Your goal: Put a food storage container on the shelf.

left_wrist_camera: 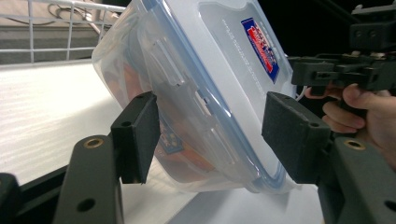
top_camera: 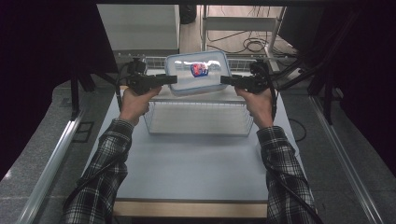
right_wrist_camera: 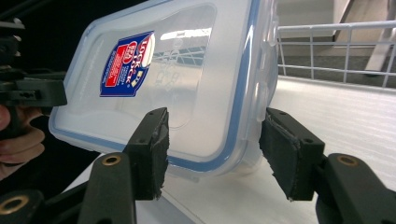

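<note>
The clear plastic container (top_camera: pixel 198 73), with a blue-rimmed lid and a red-and-blue label (top_camera: pixel 199 69), stood tilted on one edge, lid toward the person, at the far end of the white surface (top_camera: pixel 196 163). It was just beyond the wire basket (top_camera: pixel 198 119) that sat on that surface. Orange-red contents showed through its wall in the left gripper view.

The left tool (top_camera: pixel 173 79) was at the container's left end. In the left gripper view its two pads straddled the container's (left_wrist_camera: pixel 201 93) edge; one pad (left_wrist_camera: pixel 137 135) lay close against the wall, the other (left_wrist_camera: pixel 294 135) stood off the lid rim with a visible gap. Jaws part open, not clamping.

The right tool (top_camera: pixel 223 80) was at the container's right end. In the right gripper view the container (right_wrist_camera: pixel 187 84) sat between the pads; the left pad (right_wrist_camera: pixel 152 149) was near the lid face, the right pad (right_wrist_camera: pixel 289 154) apart from the rim. Jaws part open, no grip seen.

A white wire rack (right_wrist_camera: pixel 336 51) stood behind the container.
</note>
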### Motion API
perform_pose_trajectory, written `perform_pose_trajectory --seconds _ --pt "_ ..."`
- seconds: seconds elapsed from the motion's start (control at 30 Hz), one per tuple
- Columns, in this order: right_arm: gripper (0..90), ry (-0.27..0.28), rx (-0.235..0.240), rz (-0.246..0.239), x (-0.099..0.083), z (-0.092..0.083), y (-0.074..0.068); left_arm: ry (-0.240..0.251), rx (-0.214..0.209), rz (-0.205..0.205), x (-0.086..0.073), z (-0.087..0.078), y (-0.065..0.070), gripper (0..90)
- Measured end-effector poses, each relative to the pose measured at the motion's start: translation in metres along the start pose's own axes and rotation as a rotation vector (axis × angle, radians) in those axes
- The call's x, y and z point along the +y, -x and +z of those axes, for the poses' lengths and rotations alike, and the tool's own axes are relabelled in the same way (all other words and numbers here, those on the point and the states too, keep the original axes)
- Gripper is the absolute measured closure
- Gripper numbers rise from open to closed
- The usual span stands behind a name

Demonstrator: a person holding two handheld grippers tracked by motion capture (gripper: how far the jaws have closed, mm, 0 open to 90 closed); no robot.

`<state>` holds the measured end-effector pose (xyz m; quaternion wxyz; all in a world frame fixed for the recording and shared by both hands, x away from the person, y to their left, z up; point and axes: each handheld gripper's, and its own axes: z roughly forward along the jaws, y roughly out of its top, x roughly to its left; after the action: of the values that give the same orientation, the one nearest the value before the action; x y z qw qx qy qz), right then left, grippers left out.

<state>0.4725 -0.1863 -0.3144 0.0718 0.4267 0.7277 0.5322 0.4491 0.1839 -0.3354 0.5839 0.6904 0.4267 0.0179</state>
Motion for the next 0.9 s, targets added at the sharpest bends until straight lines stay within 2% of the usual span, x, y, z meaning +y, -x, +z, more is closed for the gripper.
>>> perform_pose_trajectory --seconds 0.2,0.33,0.6,0.67,0.73,0.8,0.9 --pt "44.6 -0.004 0.009 0.012 -0.001 -0.001 0.002 -0.025 0.019 0.014 0.003 0.0 0.0 36.0" --pt "44.4 0.004 0.0 0.025 -0.001 0.0 0.0 -0.026 0.058 0.023 0.005 0.001 0.001 30.8" --pt "38.4 0.006 -0.055 0.026 0.001 0.005 -0.012 -0.009 0.111 0.007 0.008 0.002 -0.006 23.4" --pt "36.8 0.008 -0.07 0.031 0.002 0.006 -0.014 0.001 0.144 0.013 0.009 0.002 -0.006 22.1" --pt "35.7 0.014 -0.087 0.031 0.002 0.007 -0.016 0.004 0.16 0.019 0.01 0.002 -0.005 22.3" --pt "35.7 0.028 -0.112 0.011 0.003 0.006 -0.019 0.01 0.184 0.025 0.011 0.002 -0.005 22.9" --pt "35.9 0.038 -0.127 0.0 0.003 0.006 -0.02 0.02 0.188 0.039 0.011 0.001 -0.004 25.4"
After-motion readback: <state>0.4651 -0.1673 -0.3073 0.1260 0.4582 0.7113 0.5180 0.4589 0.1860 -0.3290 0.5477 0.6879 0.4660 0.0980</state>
